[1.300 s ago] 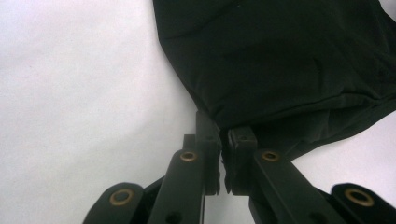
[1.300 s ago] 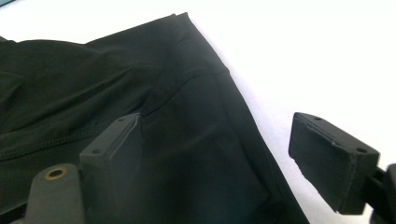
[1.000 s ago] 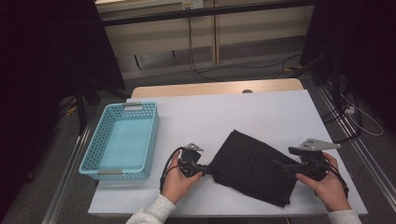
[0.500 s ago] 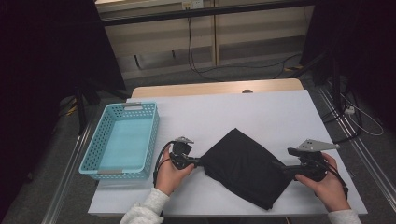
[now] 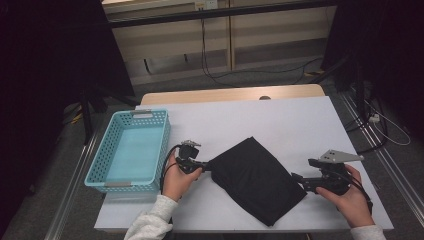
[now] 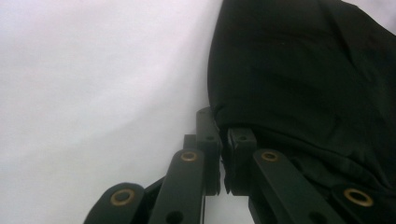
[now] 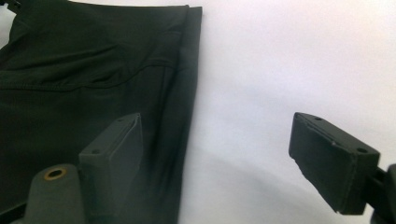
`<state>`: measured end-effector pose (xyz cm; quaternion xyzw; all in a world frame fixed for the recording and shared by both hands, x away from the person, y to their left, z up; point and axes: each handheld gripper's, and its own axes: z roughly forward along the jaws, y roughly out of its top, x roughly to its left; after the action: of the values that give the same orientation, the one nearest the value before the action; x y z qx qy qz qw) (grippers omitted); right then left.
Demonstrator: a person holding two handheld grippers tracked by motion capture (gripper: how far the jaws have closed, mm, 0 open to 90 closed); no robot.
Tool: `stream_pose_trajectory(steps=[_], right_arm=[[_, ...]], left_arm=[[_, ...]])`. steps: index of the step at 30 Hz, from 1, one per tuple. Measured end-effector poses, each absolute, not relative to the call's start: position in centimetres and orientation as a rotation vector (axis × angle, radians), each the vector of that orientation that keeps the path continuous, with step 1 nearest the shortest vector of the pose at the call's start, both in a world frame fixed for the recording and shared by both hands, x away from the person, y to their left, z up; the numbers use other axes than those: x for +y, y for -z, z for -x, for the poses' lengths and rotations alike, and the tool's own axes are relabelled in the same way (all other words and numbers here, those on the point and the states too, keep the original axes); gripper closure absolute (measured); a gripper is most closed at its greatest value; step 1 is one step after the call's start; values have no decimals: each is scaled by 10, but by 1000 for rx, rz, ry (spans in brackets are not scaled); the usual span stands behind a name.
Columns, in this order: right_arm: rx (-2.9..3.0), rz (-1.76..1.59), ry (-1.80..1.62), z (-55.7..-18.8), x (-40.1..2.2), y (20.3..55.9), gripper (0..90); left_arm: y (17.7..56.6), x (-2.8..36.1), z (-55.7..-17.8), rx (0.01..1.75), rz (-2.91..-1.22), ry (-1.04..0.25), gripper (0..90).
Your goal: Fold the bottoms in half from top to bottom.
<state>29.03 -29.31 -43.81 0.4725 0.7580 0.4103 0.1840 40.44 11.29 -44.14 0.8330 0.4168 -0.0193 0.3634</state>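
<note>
White table (image 5: 280,117) carrying a black cloth (image 5: 257,177) and a blue basket (image 5: 129,150); dark room, cables on floor. Left gripper (image 5: 204,164) pinches the cloth's corner; right gripper (image 5: 296,178) spread wide at its opposite edge.

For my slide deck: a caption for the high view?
Left gripper pinches a black cloth's corner; right gripper open beside it.

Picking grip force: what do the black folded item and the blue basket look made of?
The black folded item looks like soft woven or knit fabric, matte, with stitched seams and soft creases in the right gripper view; likely a garment. The blue basket looks like rigid moulded plastic, with perforated walls and a smooth, slightly glossy floor.
</note>
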Motion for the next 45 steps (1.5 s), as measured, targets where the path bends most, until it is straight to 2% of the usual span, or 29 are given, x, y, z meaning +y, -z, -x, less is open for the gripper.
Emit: stream_pose_trajectory(steps=[19,25,29,31,34,35,37,40,45], right_arm=[[2150,-1317,-1159,-290,-282,440,176],[2148,-1315,-1164,-291,-279,440,177],[2149,-1309,-1158,-292,-269,441,177],[2142,-1307,-1156,-292,-262,442,177],[2127,-1303,-1172,-292,-251,440,175],[2119,-1303,-1178,-292,-248,440,176],[2131,-1298,-1187,-292,-242,440,176],[2153,-1302,-1172,-292,-233,442,181],[2179,-1299,-1167,-293,-220,446,186]], left_arm=[[430,116,-433,1135,-2193,-38,862],[425,130,-438,1204,-2190,-117,862],[423,137,-437,1225,-2170,-121,846],[422,139,-436,1217,-2165,-176,746],[421,143,-435,1230,-2152,-223,469],[420,143,-435,1226,-2150,-214,417],[417,144,-433,1206,-2166,-223,382],[412,145,-430,1204,-2171,-253,278],[407,145,-425,1177,-2165,-244,214]])
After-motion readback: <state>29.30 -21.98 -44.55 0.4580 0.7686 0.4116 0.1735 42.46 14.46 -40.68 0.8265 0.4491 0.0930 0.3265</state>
